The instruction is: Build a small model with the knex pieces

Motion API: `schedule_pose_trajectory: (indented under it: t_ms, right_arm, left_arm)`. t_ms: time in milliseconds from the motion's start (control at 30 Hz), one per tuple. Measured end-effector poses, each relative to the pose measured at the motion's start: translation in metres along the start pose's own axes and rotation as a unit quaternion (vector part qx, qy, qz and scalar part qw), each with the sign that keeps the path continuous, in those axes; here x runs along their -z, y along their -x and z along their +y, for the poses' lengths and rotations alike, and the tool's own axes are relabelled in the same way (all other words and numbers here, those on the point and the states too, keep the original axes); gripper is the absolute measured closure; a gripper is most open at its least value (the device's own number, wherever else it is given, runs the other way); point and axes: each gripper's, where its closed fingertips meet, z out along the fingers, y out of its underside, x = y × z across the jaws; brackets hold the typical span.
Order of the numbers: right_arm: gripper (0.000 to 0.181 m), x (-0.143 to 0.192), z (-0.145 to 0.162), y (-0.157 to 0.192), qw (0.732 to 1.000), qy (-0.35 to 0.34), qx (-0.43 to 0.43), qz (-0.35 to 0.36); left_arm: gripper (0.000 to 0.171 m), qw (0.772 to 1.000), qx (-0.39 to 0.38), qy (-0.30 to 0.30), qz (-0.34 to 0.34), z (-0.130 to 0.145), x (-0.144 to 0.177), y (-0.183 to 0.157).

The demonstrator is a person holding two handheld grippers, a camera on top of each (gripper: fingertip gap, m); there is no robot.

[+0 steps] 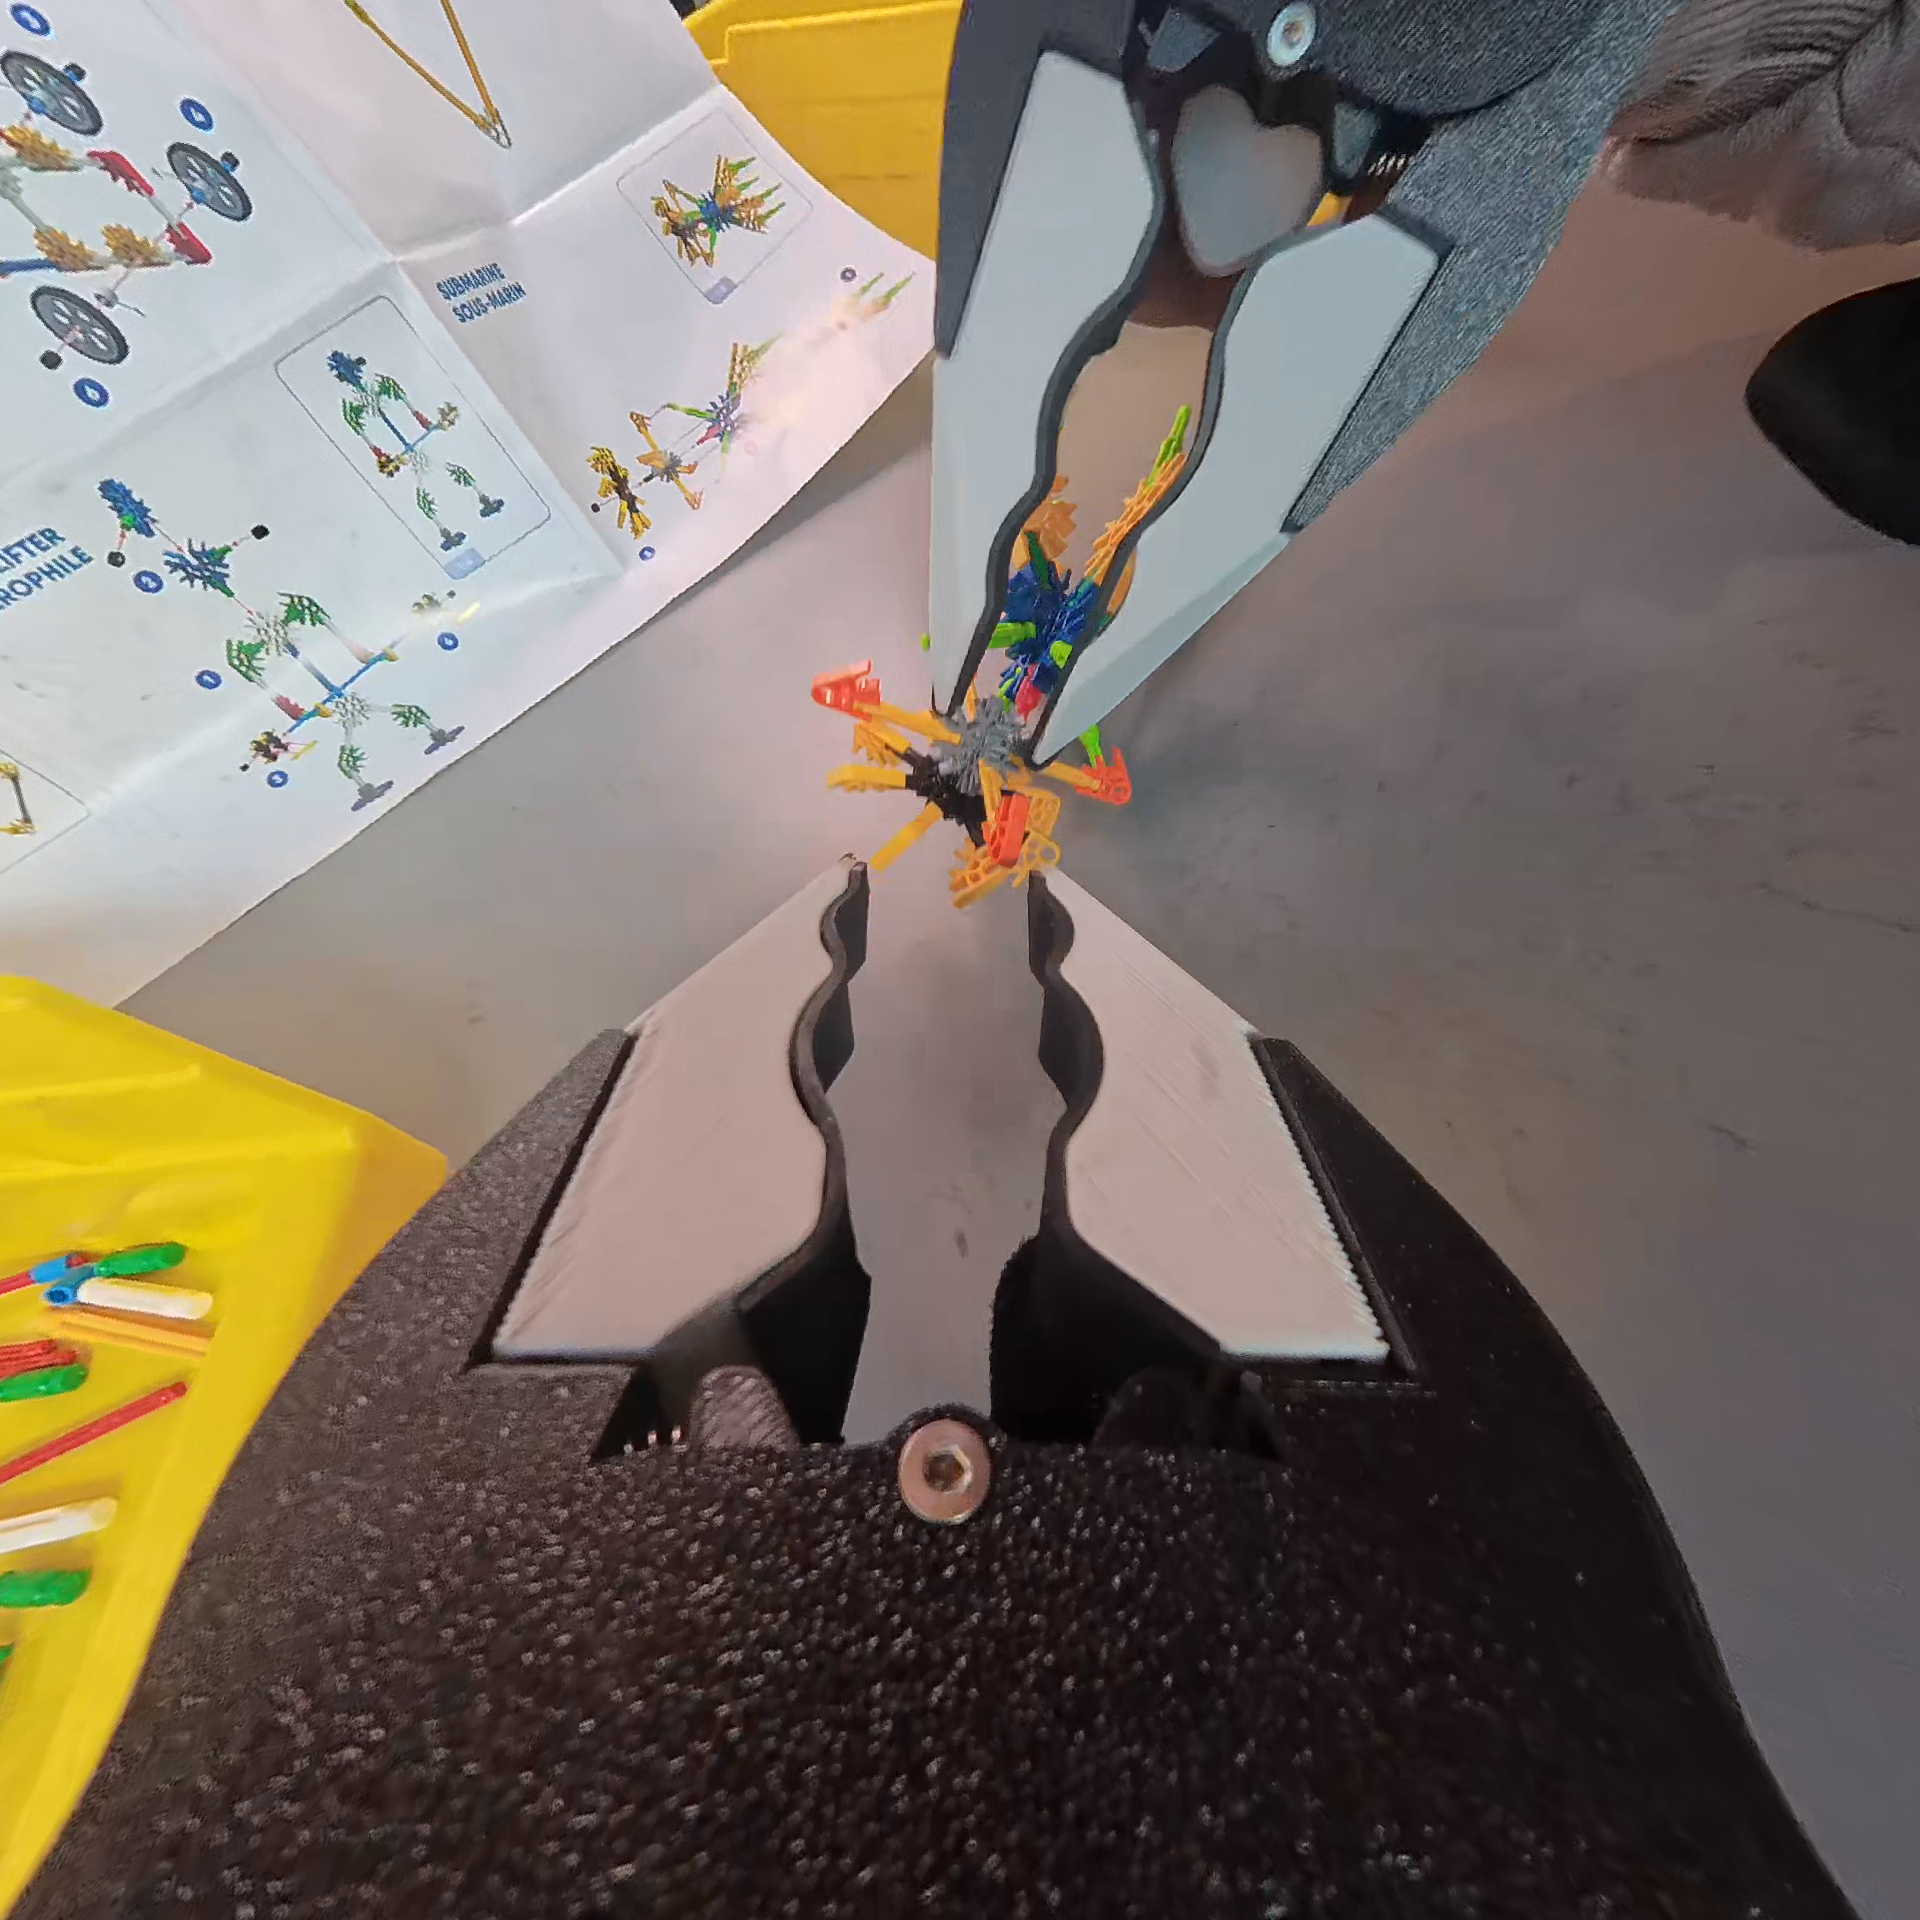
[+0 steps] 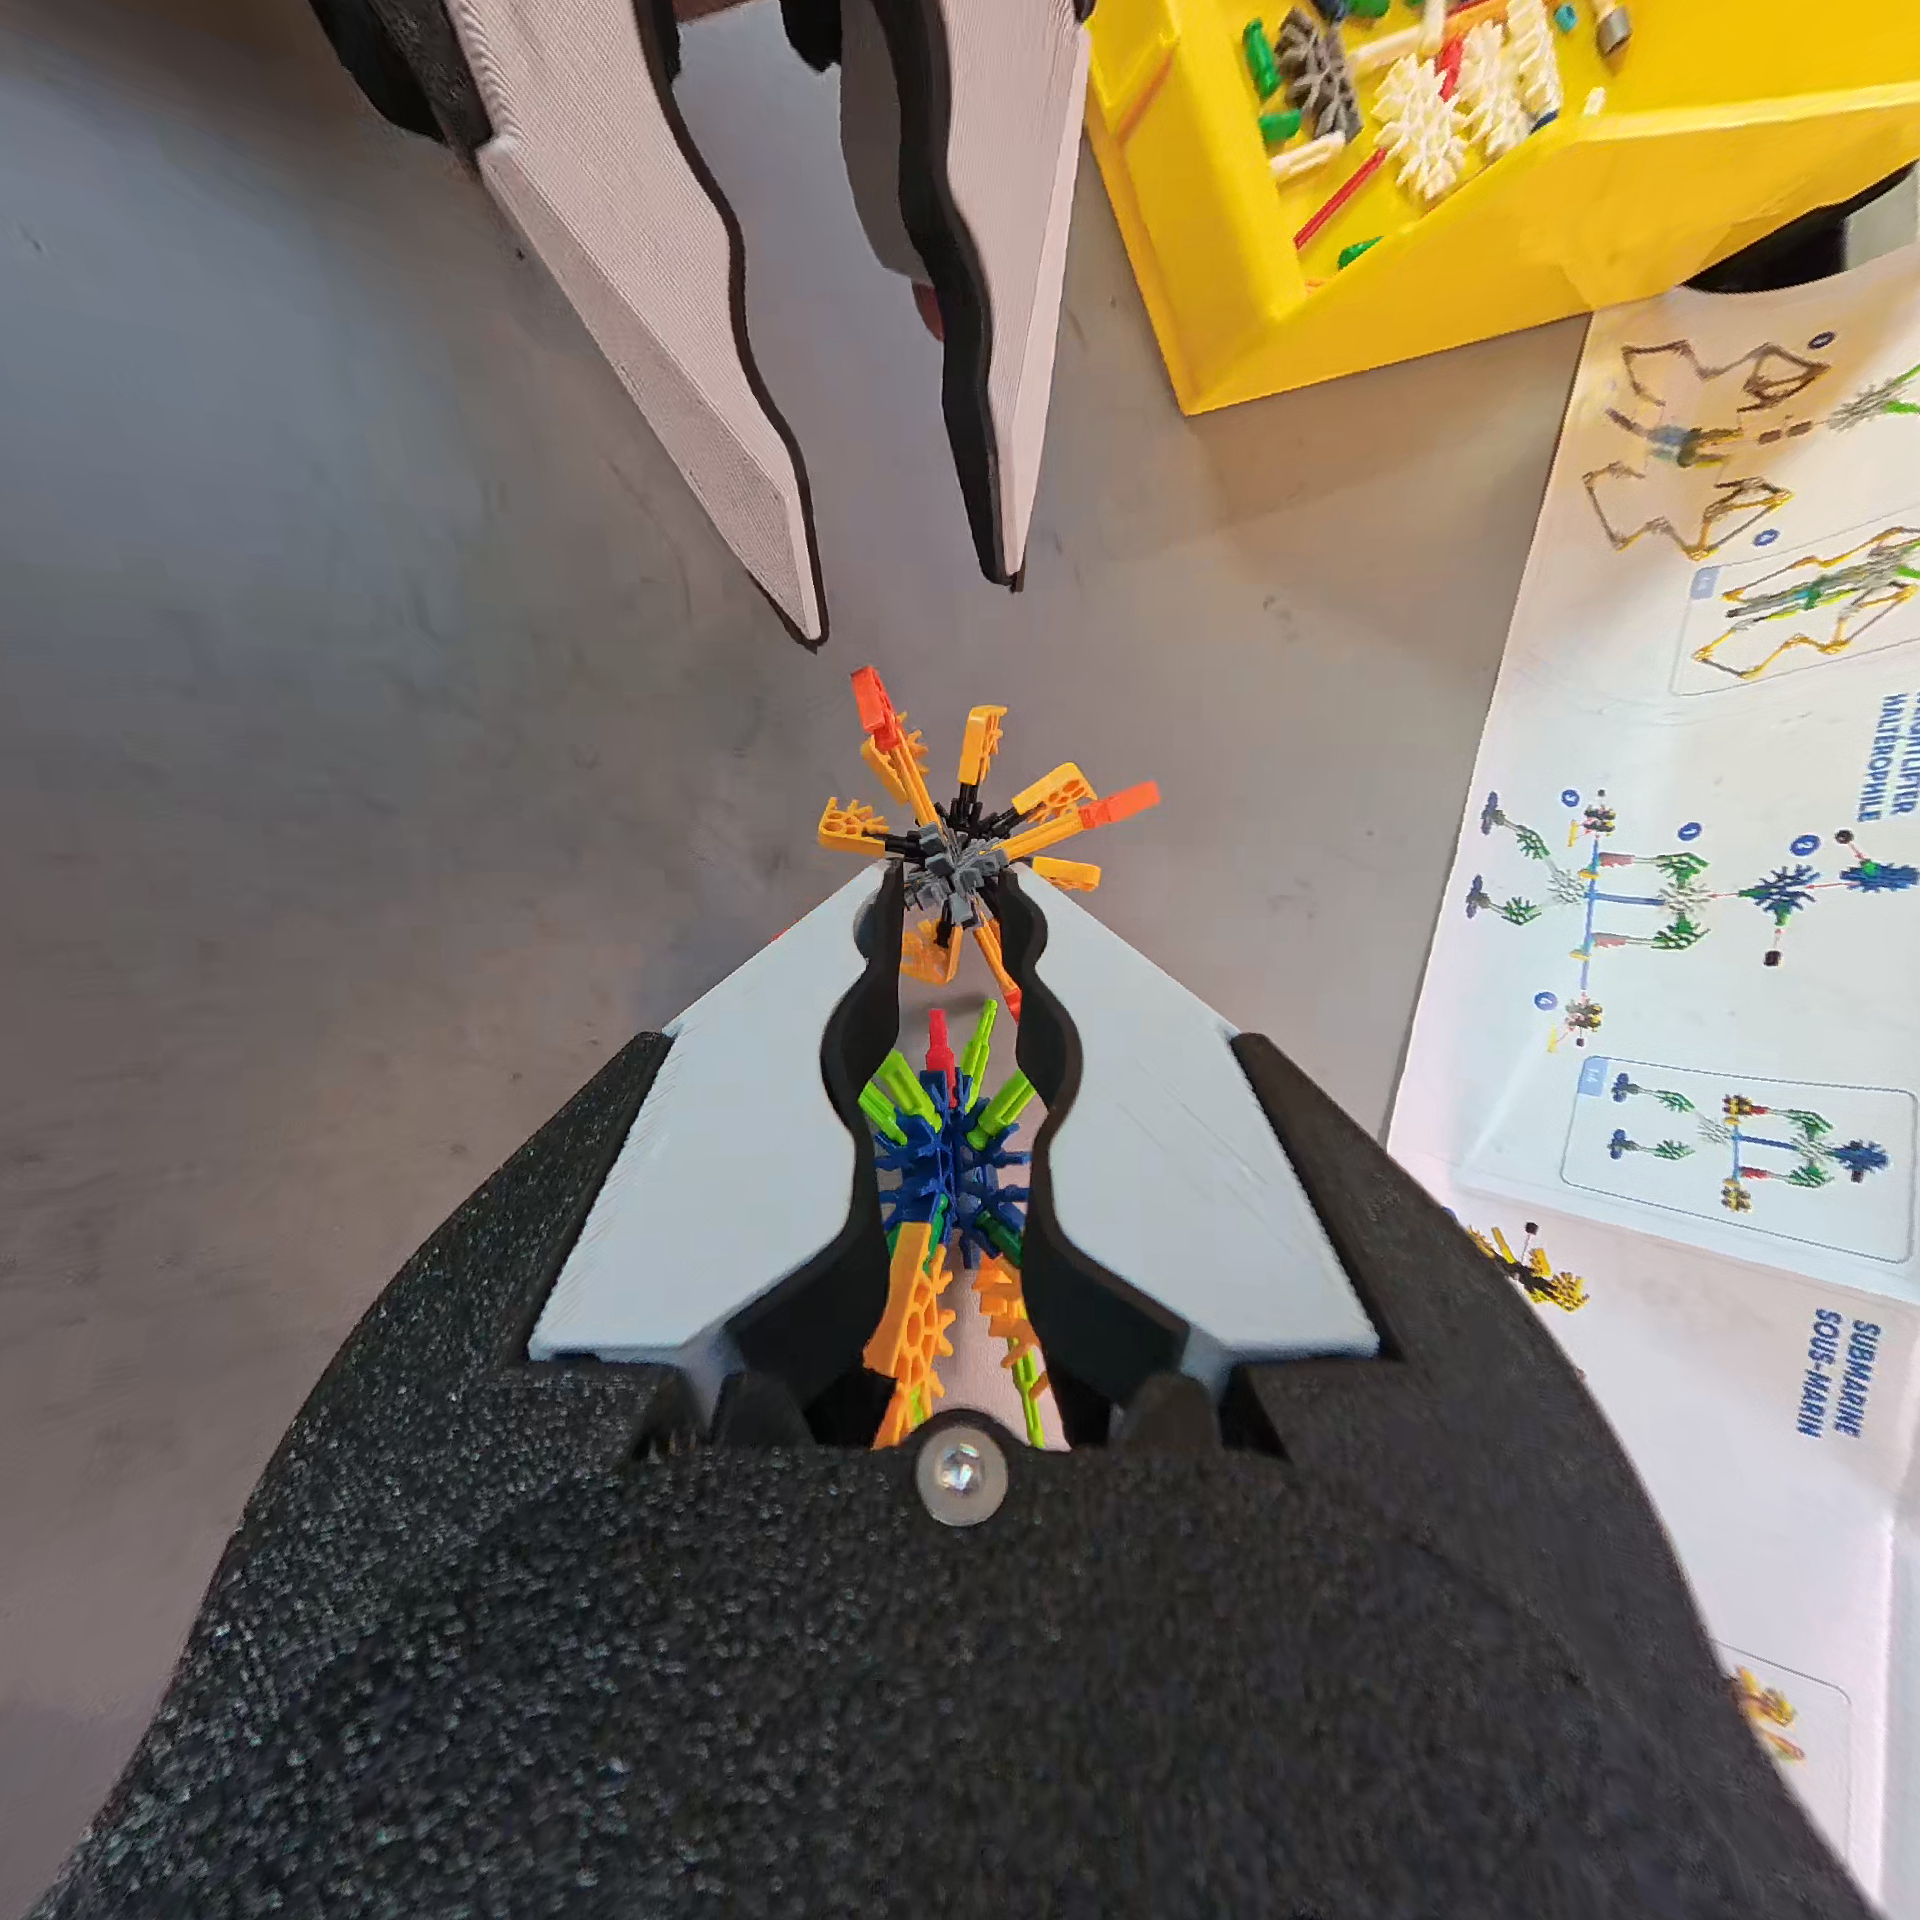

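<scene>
Right hand-held gripper [image 2: 951,883] is clamped on a spiky toy model [image 2: 961,842] made of orange, gray, blue and green building pieces, holding it above the gray counter [image 2: 312,727]. Left hand-held gripper [image 1: 945,873] is spread apart, holding nothing, just beside the model's orange tips. A yellow parts bin [image 2: 1455,291] and a paper instruction sheet [image 2: 1714,935] lie nearby.

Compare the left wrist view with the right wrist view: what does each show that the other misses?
Left wrist only: a dark rounded object at the table's right edge, and loose rods in a near yellow tray.

Right wrist only: white and grey snowflake connectors inside the yellow bin.

Both: the right gripper shut on the toy model, the left gripper open just short of it, the instruction sheet, and the grey table.
</scene>
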Motion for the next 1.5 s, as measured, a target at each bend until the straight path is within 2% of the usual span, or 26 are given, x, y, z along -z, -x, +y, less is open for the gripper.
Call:
schedule_pose_trajectory:
  t_ms: [133,367,533,633,733,867,933,1033,1167,1200,1300,1433,1500]
  right_arm:
    - [0.166,0.023,-0.023,0.002,0.995,-0.090,-0.012,0.029]
    - [0.172,0.065,-0.057,0.011,0.974,-0.219,-0.026,0.046]
    - [0.172,0.082,-0.064,0.010,0.958,-0.277,-0.061,0.038]
    - [0.173,0.091,-0.067,0.008,0.940,-0.327,-0.098,0.017]
    - [0.173,0.106,-0.069,0.004,0.904,-0.396,-0.159,-0.029]
    - [0.173,0.124,-0.073,0.003,0.852,-0.470,-0.214,-0.091]
    - [0.173,0.121,-0.076,0.008,0.847,-0.476,-0.210,-0.107]
    - [0.173,0.116,-0.081,0.017,0.852,-0.474,-0.192,-0.115]
    - [0.173,0.118,-0.084,0.025,0.844,-0.485,-0.183,-0.139]
    - [0.173,0.118,-0.084,0.026,0.842,-0.487,-0.183,-0.141]
    - [0.173,0.114,-0.081,0.027,0.845,-0.481,-0.187,-0.144]
    - [0.173,0.113,-0.079,0.029,0.846,-0.479,-0.187,-0.146]
    - [0.173,0.113,-0.079,0.029,0.845,-0.478,-0.187,-0.146]
  left_arm:
    - [0.141,1.000,0.000,-0.002,0.012,0.003,-0.005,-0.006]
    - [0.152,0.993,-0.021,-0.109,0.050,-0.034,0.008,-0.031]
    - [0.160,0.984,0.010,-0.156,0.090,-0.048,0.020,-0.039]
    - [0.160,0.972,0.058,-0.185,0.129,-0.054,0.030,-0.038]
    - [0.149,0.951,0.127,-0.230,0.165,-0.065,0.041,-0.031]
    - [0.126,0.897,0.237,-0.286,0.241,-0.084,0.050,-0.032]
    - [0.118,0.872,0.271,-0.297,0.279,-0.091,0.052,-0.038]
    - [0.121,0.847,0.294,-0.303,0.324,-0.098,0.055,-0.048]
    - [0.141,0.845,0.290,-0.294,0.339,-0.096,0.057,-0.055]
    - [0.151,0.847,0.288,-0.291,0.339,-0.096,0.057,-0.055]
    - [0.162,0.856,0.277,-0.288,0.329,-0.095,0.057,-0.057]
    - [0.167,0.879,0.252,-0.272,0.299,-0.092,0.052,-0.058]
    - [0.166,0.883,0.247,-0.275,0.290,-0.092,0.052,-0.058]
